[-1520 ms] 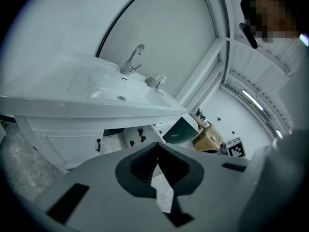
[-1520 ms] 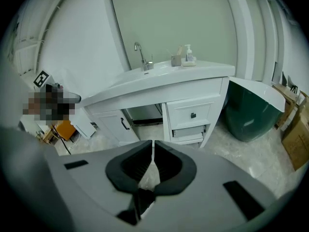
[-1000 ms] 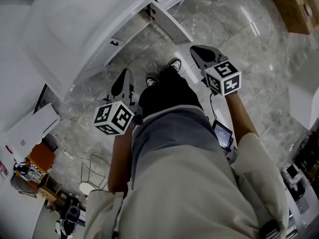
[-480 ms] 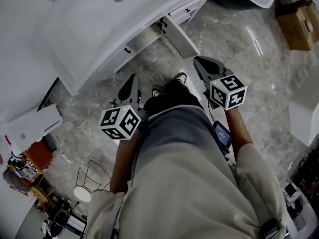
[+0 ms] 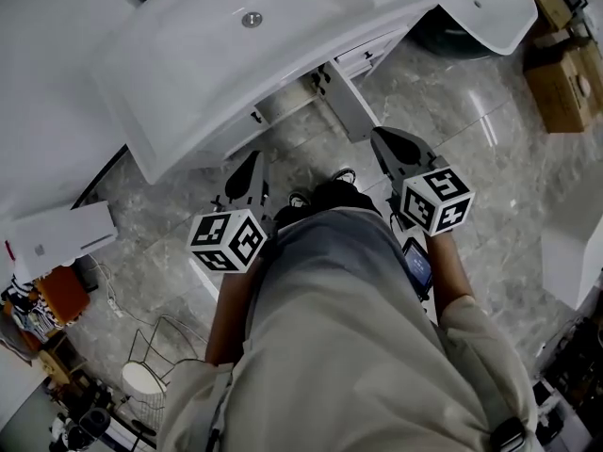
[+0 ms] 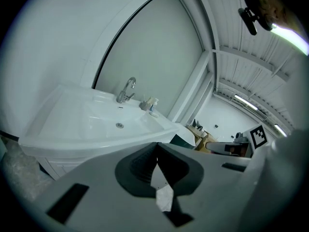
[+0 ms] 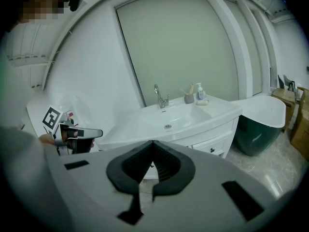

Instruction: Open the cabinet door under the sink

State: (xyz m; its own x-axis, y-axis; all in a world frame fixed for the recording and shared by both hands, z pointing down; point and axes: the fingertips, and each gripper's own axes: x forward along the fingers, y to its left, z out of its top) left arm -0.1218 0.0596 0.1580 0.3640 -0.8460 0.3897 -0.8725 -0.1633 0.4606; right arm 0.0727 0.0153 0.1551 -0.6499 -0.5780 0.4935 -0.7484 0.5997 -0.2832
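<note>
Marble floor (image 5: 490, 149); sink (image 5: 217, 55) at 12 o'clock, cabinet door (image 5: 347, 102) beneath. Left gripper (image 5: 252, 160), right gripper (image 5: 383, 139): jaws together, empty. Likely risk: closed jaws slipping off door.

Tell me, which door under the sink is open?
The door next to the drawers: it sticks out over the floor. The other door, left of it, sits flat and shut.
</note>
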